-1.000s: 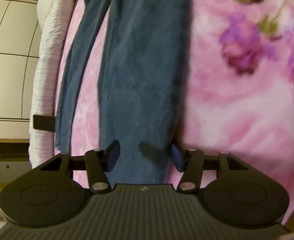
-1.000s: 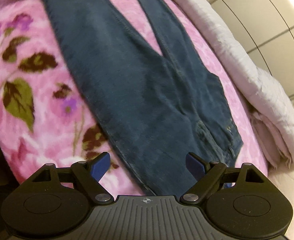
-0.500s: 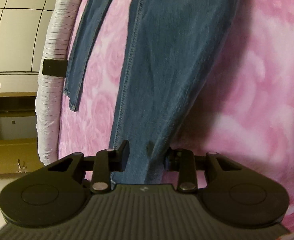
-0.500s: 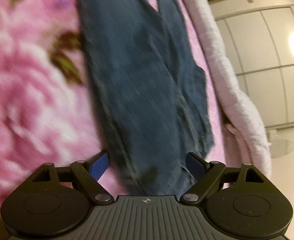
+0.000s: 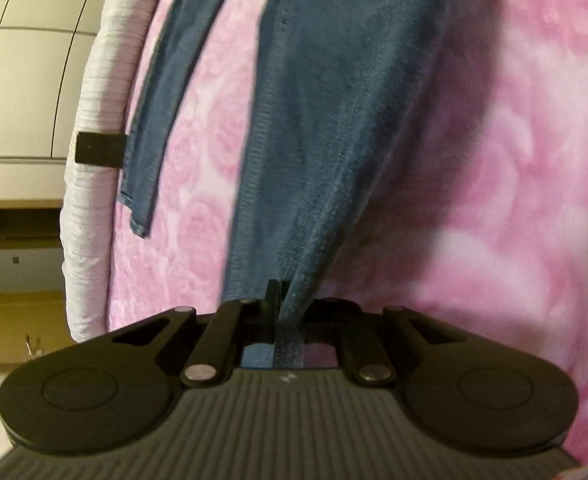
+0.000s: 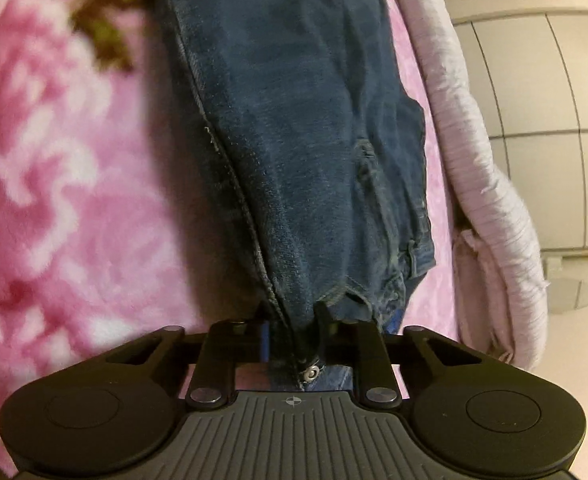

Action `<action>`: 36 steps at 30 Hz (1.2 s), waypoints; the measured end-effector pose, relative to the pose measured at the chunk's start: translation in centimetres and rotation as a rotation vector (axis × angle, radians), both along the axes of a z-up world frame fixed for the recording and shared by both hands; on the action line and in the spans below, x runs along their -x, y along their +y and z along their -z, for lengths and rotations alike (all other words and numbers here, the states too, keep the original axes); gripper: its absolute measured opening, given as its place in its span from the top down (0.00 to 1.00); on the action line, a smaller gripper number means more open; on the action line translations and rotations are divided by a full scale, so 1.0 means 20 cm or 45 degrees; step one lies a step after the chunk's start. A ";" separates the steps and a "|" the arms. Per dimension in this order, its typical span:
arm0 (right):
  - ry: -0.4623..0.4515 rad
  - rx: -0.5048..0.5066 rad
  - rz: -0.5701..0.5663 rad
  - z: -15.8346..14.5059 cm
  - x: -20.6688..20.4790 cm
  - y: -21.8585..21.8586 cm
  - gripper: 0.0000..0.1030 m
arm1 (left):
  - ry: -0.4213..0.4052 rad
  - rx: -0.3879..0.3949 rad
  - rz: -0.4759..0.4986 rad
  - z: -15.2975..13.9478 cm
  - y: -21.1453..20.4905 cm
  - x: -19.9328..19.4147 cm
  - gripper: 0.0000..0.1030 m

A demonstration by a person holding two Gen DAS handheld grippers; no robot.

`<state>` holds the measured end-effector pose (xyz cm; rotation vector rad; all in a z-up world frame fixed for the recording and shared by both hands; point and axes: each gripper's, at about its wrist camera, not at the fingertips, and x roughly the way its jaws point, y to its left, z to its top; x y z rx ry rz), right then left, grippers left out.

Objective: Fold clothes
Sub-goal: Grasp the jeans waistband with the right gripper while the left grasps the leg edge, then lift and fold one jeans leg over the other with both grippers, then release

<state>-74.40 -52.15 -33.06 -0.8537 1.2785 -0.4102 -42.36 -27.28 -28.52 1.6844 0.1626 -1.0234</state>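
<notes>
Our left tool point(image 5: 280, 300) pinches a leg hem of the jeans point(image 5: 333, 120); our right tool point(image 6: 294, 332) pinches the waistband. The jeans lie spread lengthwise on the pink blanket point(image 5: 493, 200), legs apart, so we judge every fold is left.

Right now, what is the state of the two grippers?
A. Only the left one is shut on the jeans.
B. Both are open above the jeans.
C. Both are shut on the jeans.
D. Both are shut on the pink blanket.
C. The left gripper pinches a fold of the jeans at a leg end, and the right gripper pinches the waistband by the metal button.
</notes>
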 end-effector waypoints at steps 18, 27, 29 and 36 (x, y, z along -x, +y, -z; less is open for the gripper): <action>0.096 -0.376 -0.050 -0.89 -0.43 -0.57 0.86 | 0.219 -0.196 -0.006 -1.13 -0.64 -0.46 0.93; 0.219 -0.714 -0.069 -0.95 -0.68 -1.10 0.86 | 0.313 -0.426 -0.070 -1.07 -1.25 -0.78 0.93; 0.229 -0.748 -0.049 -0.91 -0.75 -1.21 0.85 | 0.331 -0.468 -0.085 -1.04 -1.38 -0.86 0.93; 0.229 -0.867 0.109 -0.69 -0.97 -1.59 0.85 | 0.378 -0.574 -0.076 -0.76 -1.84 -1.11 0.93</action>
